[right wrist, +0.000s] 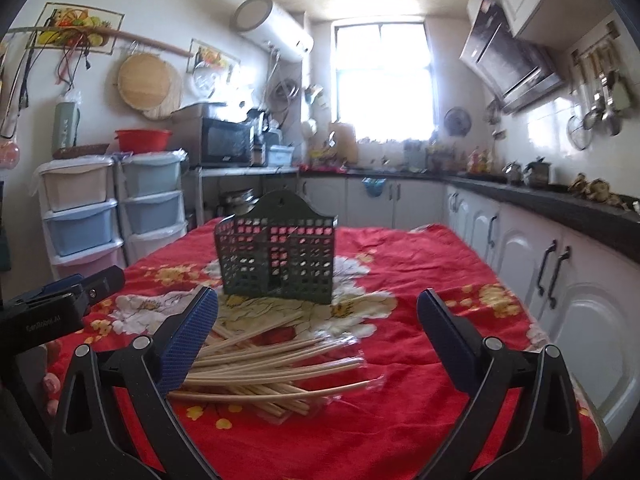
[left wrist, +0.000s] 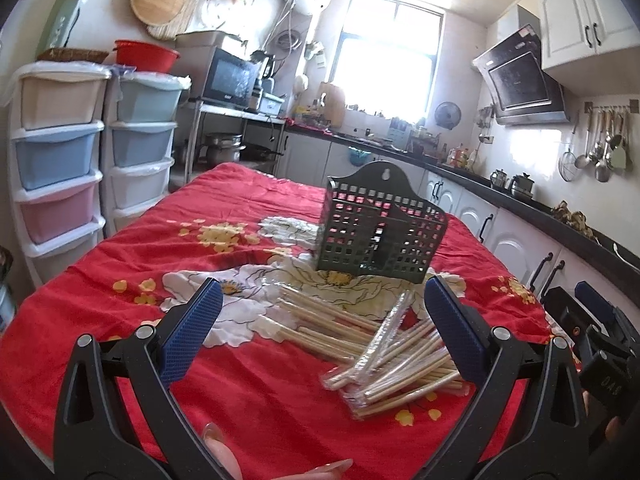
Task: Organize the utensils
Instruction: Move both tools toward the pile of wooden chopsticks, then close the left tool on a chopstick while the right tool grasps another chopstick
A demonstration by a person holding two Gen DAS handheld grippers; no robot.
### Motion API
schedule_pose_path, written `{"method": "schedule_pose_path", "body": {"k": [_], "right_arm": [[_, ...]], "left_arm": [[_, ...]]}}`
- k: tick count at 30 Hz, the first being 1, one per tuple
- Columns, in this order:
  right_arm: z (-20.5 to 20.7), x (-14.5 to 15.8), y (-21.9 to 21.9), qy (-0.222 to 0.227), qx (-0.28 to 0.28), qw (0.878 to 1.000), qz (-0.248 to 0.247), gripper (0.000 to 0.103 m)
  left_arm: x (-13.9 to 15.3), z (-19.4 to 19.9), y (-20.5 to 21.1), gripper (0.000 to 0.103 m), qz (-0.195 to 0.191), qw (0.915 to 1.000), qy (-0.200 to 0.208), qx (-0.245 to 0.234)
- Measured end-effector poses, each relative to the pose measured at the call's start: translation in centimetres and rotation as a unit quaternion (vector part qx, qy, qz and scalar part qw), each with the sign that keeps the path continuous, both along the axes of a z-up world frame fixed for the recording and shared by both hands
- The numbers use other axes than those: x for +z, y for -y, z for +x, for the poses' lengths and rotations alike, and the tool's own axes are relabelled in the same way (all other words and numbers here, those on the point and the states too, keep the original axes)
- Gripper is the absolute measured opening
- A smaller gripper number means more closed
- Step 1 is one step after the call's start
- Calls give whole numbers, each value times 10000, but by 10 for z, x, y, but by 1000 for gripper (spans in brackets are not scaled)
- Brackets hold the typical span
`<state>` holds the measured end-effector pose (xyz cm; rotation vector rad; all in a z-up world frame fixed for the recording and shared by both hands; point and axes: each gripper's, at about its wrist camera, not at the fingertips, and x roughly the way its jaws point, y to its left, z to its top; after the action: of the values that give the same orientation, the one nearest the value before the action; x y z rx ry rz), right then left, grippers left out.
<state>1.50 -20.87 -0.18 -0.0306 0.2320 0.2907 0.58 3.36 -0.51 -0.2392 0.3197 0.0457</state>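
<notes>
A pile of bamboo chopsticks, many in clear wrappers (left wrist: 376, 344), lies on the red flowered tablecloth (left wrist: 256, 392). It also shows in the right wrist view (right wrist: 272, 364). Behind it stands a dark green perforated utensil holder (left wrist: 380, 232), upright, also seen in the right wrist view (right wrist: 278, 256). My left gripper (left wrist: 322, 300) is open and empty, above the near side of the pile. My right gripper (right wrist: 318, 308) is open and empty, above the pile's right part. The right gripper's body shows at the left wrist view's right edge (left wrist: 592, 336); the left gripper's body shows at the right wrist view's left edge (right wrist: 60, 300).
Stacked plastic drawers (left wrist: 60, 152) stand left of the table. A black counter with white cabinets (right wrist: 560, 264) runs along the right side. A microwave (left wrist: 230, 78) sits on a shelf at the back left. Ladles hang on the right wall (left wrist: 604, 148).
</notes>
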Motion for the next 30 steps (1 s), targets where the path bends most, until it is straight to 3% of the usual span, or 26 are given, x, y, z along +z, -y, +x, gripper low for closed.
{"method": "schedule_pose_path", "body": {"k": [8,18,25,30], "right_arm": [[42,6,-7,-842,310,9959,-90,97],[79,17,-14,-1165,443,9911,-467,97],[104,9,-9,-1506,457,9858,-590,97],[122,-4,-2,-1890,453,9789,-633,97]], "left_arm": [[4,19,-27,93,-315,9984,-445,-133],[9,58,-40,93,-406,9939,-957,-356],[-5,103,-50,92,-764,9818,-1624,-623],[-21,130,-55,71,-984,9692,-2097,-837]]}}
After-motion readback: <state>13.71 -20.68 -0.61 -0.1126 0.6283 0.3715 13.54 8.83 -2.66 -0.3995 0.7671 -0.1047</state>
